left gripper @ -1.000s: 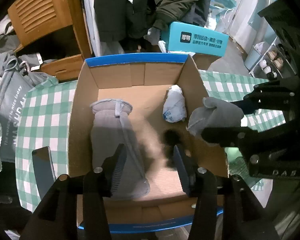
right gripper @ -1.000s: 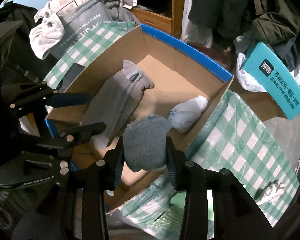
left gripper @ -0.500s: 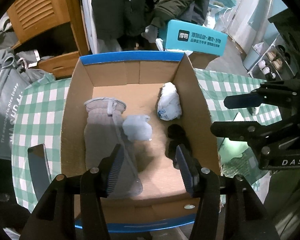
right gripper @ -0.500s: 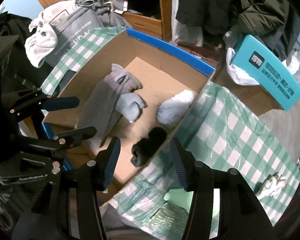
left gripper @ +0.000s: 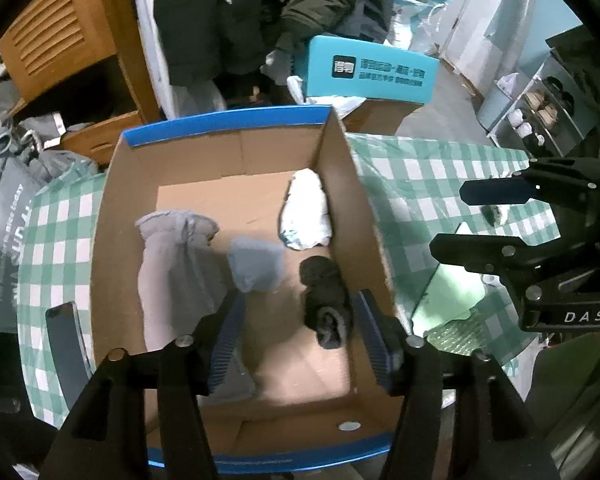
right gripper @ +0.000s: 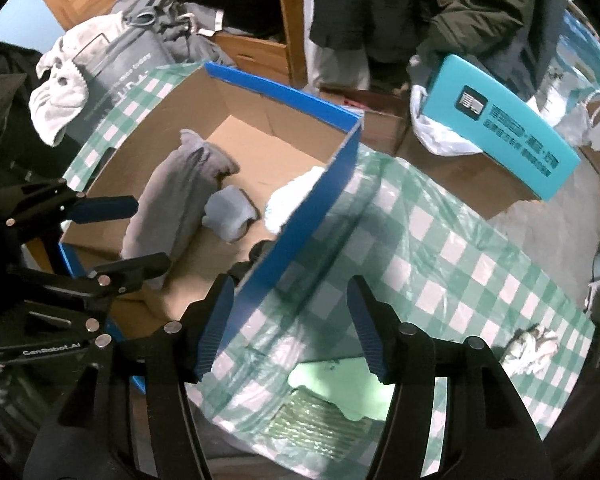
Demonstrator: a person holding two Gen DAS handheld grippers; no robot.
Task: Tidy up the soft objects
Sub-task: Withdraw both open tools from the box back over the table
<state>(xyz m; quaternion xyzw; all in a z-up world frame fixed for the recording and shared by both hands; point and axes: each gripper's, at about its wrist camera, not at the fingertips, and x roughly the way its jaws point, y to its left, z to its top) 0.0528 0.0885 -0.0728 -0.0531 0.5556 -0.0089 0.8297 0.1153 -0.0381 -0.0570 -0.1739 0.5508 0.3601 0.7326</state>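
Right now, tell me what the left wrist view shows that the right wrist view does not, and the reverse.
Only the left wrist view shows the whole black sock bundle on the box floor, the dark phone on the cloth left of the box, and the shoe rack far right.

Only the right wrist view shows the white towel at upper left and a small crumpled rag on the tablecloth.

Both show the cardboard box, the grey pouch, the light blue bundle, the white bundle, the teal box, and both grippers, jaws opening and empty: left, right.
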